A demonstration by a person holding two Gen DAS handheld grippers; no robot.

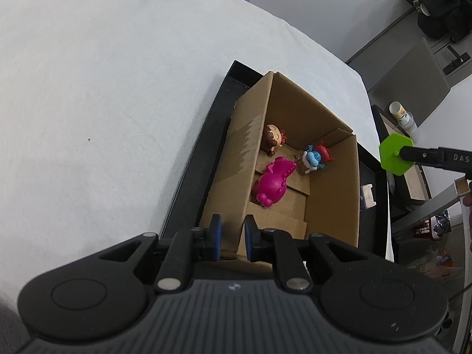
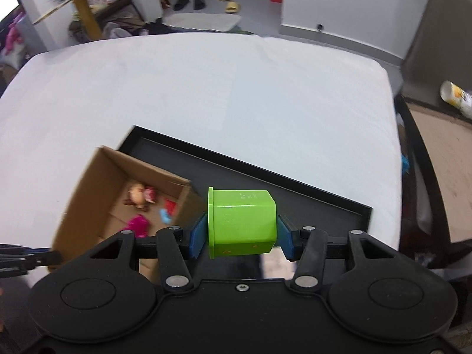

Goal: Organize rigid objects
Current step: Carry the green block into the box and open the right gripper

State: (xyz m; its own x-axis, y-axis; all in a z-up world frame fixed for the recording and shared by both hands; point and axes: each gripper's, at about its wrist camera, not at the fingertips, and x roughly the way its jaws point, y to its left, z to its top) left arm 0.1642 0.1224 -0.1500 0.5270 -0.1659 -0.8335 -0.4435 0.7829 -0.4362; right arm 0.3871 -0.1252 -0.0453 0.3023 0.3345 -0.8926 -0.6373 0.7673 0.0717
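Observation:
An open cardboard box stands on a black tray on a white-covered table. Inside lie a pink toy, a brown-haired figure and a blue and red figure. My left gripper is shut on the box's near wall. My right gripper is shut on a green hexagonal cup, held on its side above the tray, right of the box. The cup also shows in the left wrist view, right of the box.
The white table cover spreads wide behind the tray. A white bottle stands on a side table to the right. A small white object lies on the tray right of the box. Floor clutter lies beyond.

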